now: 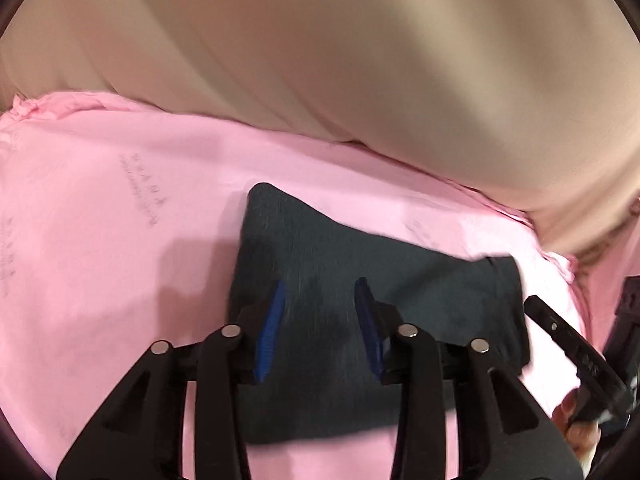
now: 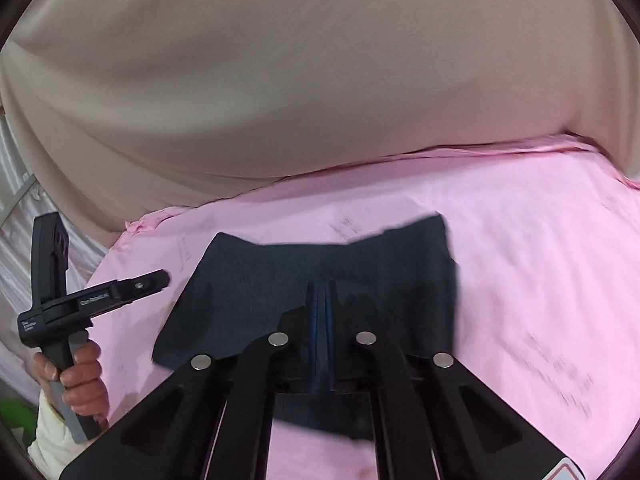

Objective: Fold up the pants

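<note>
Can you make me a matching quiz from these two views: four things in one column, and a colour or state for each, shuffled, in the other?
Column one:
1. pants
2. sheet
3. left tongs
4. right tongs

Column two:
A. pink
B. shut, nothing visibly between them
C. dark, lying folded
D. open, above the dark cloth

Pairs: 1-C, 2-A, 3-D, 4-B
</note>
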### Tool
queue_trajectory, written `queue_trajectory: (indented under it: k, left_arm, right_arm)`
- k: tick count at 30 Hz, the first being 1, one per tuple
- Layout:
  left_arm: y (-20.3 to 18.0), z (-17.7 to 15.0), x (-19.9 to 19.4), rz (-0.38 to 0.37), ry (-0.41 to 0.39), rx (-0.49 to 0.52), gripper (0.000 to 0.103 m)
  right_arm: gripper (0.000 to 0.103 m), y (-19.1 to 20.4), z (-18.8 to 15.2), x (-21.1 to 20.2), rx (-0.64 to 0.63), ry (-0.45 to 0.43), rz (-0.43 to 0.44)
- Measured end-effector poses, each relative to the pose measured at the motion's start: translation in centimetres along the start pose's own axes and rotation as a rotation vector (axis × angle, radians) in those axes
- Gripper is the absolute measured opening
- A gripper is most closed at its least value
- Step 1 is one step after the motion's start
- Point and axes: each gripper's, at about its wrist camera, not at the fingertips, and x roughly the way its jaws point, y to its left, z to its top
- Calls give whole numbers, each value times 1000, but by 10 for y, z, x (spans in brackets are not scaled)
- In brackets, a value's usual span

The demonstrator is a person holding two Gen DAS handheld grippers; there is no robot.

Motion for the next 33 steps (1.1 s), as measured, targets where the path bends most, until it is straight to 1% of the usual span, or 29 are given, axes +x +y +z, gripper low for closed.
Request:
queue_trajectory:
  k: [1, 2, 3, 4, 5, 6, 7, 9, 10, 11, 12, 13, 14, 16, 17, 18, 19, 20, 21, 22, 24, 26, 28, 30, 32, 33]
  left_arm:
    - [4, 7, 24, 30, 41, -18, 37]
    - [9, 12, 45, 74, 73, -46, 34]
    - [21, 13, 67, 80, 115, -74, 32]
    - [24, 14, 67, 51, 75, -84, 32]
    - [24, 16, 66, 48, 78, -82, 32]
    - [24, 17, 65, 52, 90, -85, 32]
    - [21, 18, 61, 56, 81, -85, 32]
    - [13, 17, 48, 75, 44, -54, 33]
    - [10, 14, 43, 85, 23, -44, 36]
    - [7, 12, 37, 98, 7, -31, 39]
    - [5, 9, 33, 116, -3, -25, 39]
    - [4, 6, 27, 148, -18, -24, 39]
    - [2, 1, 18, 166, -27, -16, 39]
    - [-1, -13, -5, 187, -52, 23, 39]
    - [-4, -22, -20, 213, -73, 55, 43]
    - [-11, -31, -30, 242, -93, 85, 49]
    - [-14, -45, -47, 284, -117, 115, 61]
    - [-13, -52, -57, 300, -129, 126, 65]
    - [-13, -62, -69, 311, -140, 138, 65]
    - [-15, -73, -78, 327, -138, 152, 65]
    - [-21, -98, -92, 356, -137, 176, 65]
    - [-23, -117, -106, 378, -143, 196, 70]
    - [-34, -136, -112, 397, -140, 226, 73]
    - [-47, -151, -110, 404, -136, 251, 75]
    - [-54, -167, -117, 394, -138, 263, 84]
    - [-55, -176, -121, 386, -138, 263, 84]
  right_arm:
    - [0, -10, 4, 17, 3, 10, -75]
    - [0, -26, 4, 31, 26, 27, -167]
    - [0, -47, 1, 42, 70, 46, -218]
    - [0, -70, -5, 44, 132, 30, -194]
    - [0, -82, -8, 39, 189, 19, -132]
    - [0, -84, -10, 33, 214, 22, -117]
    - [0, -77, -10, 22, 207, 14, -109]
    - [0, -62, -14, 3, 155, -21, -57]
    - [0, -59, -21, 0, 128, -14, -61]
    - [0, -55, -26, 12, 104, 26, -102]
    - [0, -64, -33, 22, 88, 67, -130]
    - [0, -70, -37, 18, 109, 41, -109]
    - [0, -72, -37, 8, 142, 49, -118]
    - [1, -61, -40, -25, 142, 18, -94]
    - [3, -55, -44, -43, 121, -4, -86]
    - [4, -51, -50, -55, 106, -19, -90]
    - [4, -46, -59, -73, 93, -33, -97]
    - [4, -45, -69, -88, 86, -40, -101]
    - [4, -43, -78, -99, 87, -43, -106]
    - [5, -41, -92, -112, 91, -46, -111]
    - [9, -40, -109, -133, 92, -56, -126]
    - [9, -32, -126, -149, 87, -68, -159]
    - [11, -21, -145, -154, 90, -72, -167]
    - [14, -16, -163, -166, 91, -71, -171]
    - [17, -8, -179, -174, 78, -84, -195]
    - [22, -1, -186, -174, 63, -87, -209]
